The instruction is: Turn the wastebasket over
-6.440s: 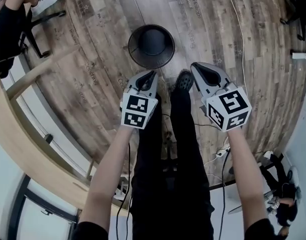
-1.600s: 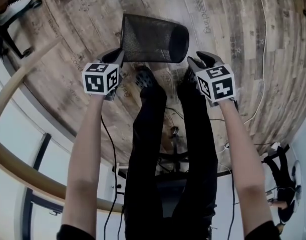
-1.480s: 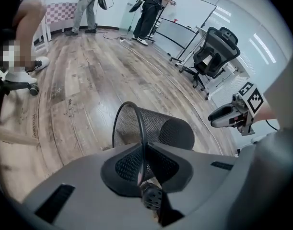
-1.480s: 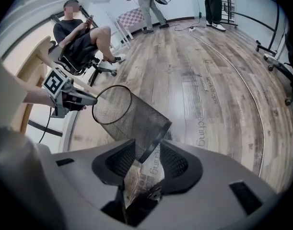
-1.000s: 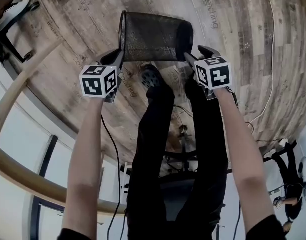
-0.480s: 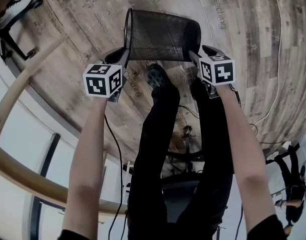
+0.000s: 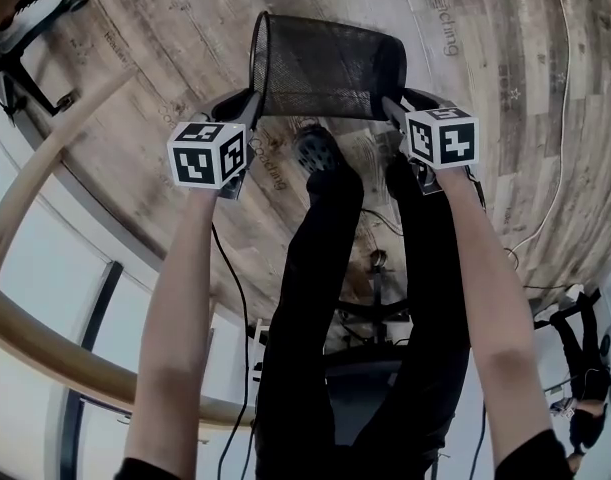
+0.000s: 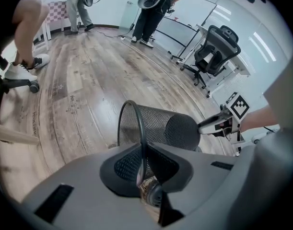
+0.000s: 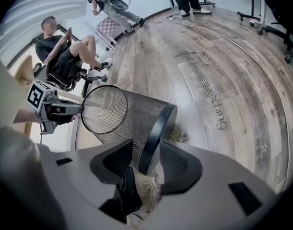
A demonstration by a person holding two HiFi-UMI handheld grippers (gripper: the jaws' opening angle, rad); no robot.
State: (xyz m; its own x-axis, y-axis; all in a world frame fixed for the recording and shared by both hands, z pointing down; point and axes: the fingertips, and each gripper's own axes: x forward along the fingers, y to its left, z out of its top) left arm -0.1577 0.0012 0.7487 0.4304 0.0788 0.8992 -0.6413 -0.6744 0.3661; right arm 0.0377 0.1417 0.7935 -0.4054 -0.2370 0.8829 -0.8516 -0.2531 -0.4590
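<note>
— Closest in, what's there?
— Two tongs. The left tongs [image 8: 142, 170] are pinched narrow on the thin wire rim at the open mouth of the wastebasket [image 7: 325, 63]. The right tongs [image 9: 146, 164] have just been closing. They now hold the thick black band at the bottom end, which sits between the pads.

— How does the wastebasket sit?
— There's one, black mesh. It's on its side, up off the floor, spanning from one pair of tongs to the other. The mouth is toward the left tongs and the bottom toward the right.

— Anything under it?
— The holder's own legs [image 7: 315, 298] in black trousers, and one dark shoe [image 7: 318, 151] just below the mesh.

— And the ground?
— A floor [image 7: 485, 68] of grey-brown wood planks with some lettering printed on it.

— Farther out?
— One black office chair [image 8: 214, 49] off to the side. There are three other people. One is seated [image 9: 64, 56] fairly near, and two are standing at the far end [image 8: 156, 6] [image 8: 76, 4].
</note>
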